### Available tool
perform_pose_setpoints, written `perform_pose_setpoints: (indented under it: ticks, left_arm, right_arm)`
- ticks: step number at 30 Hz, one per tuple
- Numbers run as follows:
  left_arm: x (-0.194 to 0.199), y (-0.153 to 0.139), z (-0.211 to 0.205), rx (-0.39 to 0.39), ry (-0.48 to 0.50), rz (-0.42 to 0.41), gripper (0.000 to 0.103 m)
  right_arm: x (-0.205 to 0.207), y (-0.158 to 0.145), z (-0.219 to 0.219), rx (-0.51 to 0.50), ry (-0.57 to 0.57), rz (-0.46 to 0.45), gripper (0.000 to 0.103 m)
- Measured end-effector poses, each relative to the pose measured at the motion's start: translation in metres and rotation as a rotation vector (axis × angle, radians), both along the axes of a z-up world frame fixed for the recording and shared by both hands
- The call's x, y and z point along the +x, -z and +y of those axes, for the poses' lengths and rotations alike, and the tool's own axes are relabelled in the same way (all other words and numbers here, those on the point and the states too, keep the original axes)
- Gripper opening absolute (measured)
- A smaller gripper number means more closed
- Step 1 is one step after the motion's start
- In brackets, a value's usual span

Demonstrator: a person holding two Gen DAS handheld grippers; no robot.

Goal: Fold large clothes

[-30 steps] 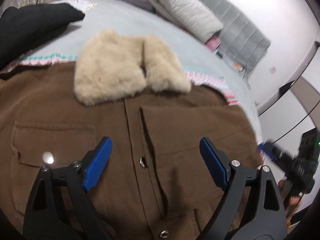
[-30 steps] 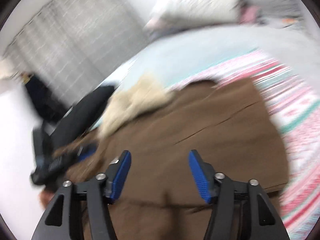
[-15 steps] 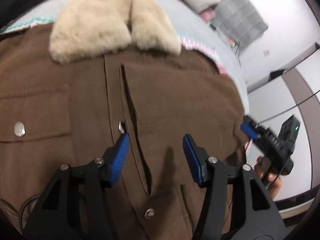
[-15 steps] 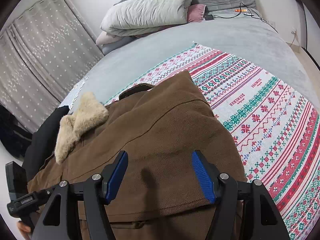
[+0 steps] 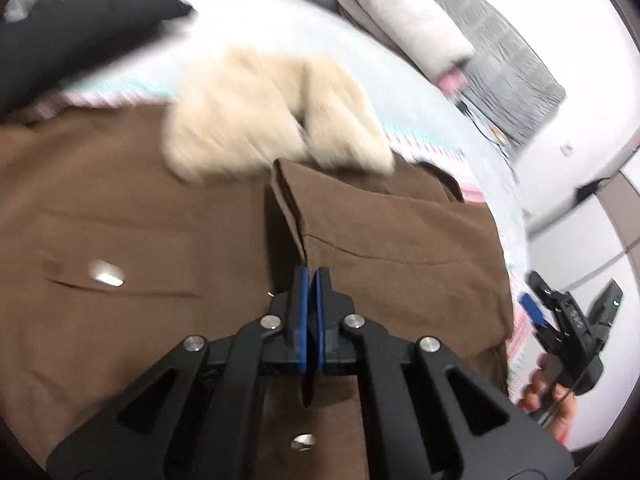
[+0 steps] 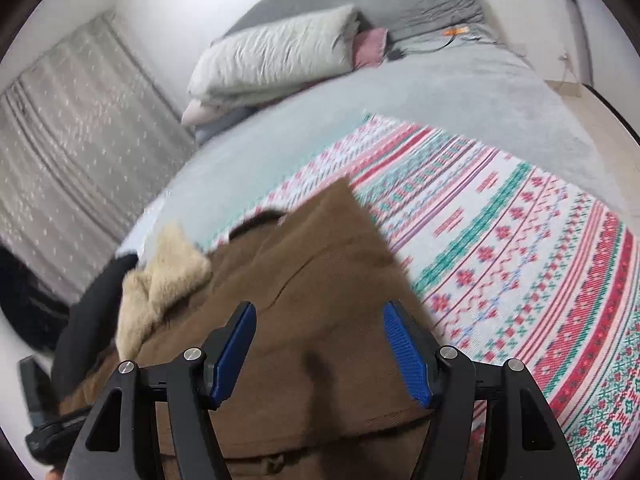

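Left hand-held gripper (image 5: pixel 311 280) pinches the brown jacket's (image 5: pixel 120 208) front placket to fold it; right hand-held gripper (image 6: pixel 320 344) hovers spread, jacket edge at 12 o'clock.

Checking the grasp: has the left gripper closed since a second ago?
Yes. The left gripper has shut on the brown coat front edge, below the fur collar.

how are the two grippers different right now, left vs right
The left gripper is shut, its blue pads pinching the front edge of the brown coat; the right gripper is wide open and holds nothing. The left one is at the coat's middle opening below the fur collar; the right one hovers over the coat's side next to the patterned blanket. Both have black fingers with blue pads.
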State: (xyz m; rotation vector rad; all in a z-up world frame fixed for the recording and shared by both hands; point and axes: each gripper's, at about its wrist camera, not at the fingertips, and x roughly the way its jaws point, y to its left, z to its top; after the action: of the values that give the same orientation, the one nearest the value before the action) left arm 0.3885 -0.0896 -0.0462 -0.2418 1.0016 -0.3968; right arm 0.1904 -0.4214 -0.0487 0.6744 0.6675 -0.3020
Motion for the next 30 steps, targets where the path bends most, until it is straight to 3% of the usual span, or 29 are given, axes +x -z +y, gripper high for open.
perform_pose_setpoints:
  ticks: [1, 4, 5, 6, 8, 11, 12, 17, 20, 21, 22, 25, 27, 29, 30]
  left_arm:
    - [0.000, -0.003, 0.004, 0.052, -0.029, -0.022, 0.005]
    - [0.010, 0.015, 0.008, 0.380, -0.156, -0.024, 0.006]
    - [0.013, 0.019, 0.012, 0.414, -0.193, -0.018, 0.006]
    - [0.014, 0.020, 0.020, 0.410, -0.226, -0.015, 0.006]
    - [0.011, 0.010, 0.033, 0.295, -0.223, -0.046, 0.010]
    - [0.001, -0.004, 0.026, 0.104, -0.126, -0.143, 0.033]
    - [-0.002, -0.003, 0.024, 0.088, -0.088, -0.160, 0.034]
    - [-0.002, 0.013, -0.013, 0.100, 0.104, -0.163, 0.037]
    - [0.007, 0.039, -0.032, 0.194, 0.163, -0.024, 0.038]
    - [0.010, 0.047, -0.036, 0.212, 0.163, 0.018, 0.038]
    - [0.009, 0.049, -0.035, 0.204, 0.158, 0.007, 0.038]
    - [0.006, 0.038, -0.037, 0.214, 0.150, 0.026, 0.041]
    - [0.008, 0.031, -0.035, 0.186, 0.139, 0.031, 0.077]
    - [0.005, 0.021, -0.032, 0.156, 0.119, 0.011, 0.080]
    - [0.004, 0.017, -0.030, 0.150, 0.110, 0.012, 0.081]
  right_arm:
    - [-0.004, -0.002, -0.004, 0.002, 0.023, -0.027, 0.067]
    - [-0.010, -0.004, -0.009, 0.001, 0.064, -0.051, 0.067]
    - [-0.009, -0.003, -0.009, -0.002, 0.067, -0.044, 0.067]
    - [-0.008, -0.003, -0.009, -0.004, 0.067, -0.037, 0.067]
    - [-0.005, -0.002, -0.007, -0.015, 0.056, -0.020, 0.067]
    - [0.000, -0.007, 0.005, -0.072, 0.017, -0.020, 0.067]
    - [0.002, -0.008, 0.010, -0.093, 0.001, -0.020, 0.065]
    - [0.020, -0.005, 0.047, -0.197, -0.174, -0.043, 0.053]
    - [0.034, 0.018, 0.047, -0.142, -0.233, 0.009, 0.046]
    - [0.040, 0.031, 0.044, -0.152, -0.214, 0.089, 0.030]
    - [0.044, 0.041, 0.041, -0.166, -0.201, 0.161, 0.011]
    - [0.044, 0.046, 0.032, -0.129, -0.172, 0.184, 0.012]
    - [0.040, 0.034, 0.034, -0.154, -0.160, 0.179, 0.017]
    - [0.038, 0.026, 0.038, -0.177, -0.149, 0.184, 0.025]
    - [0.037, 0.023, 0.039, -0.179, -0.151, 0.189, 0.035]
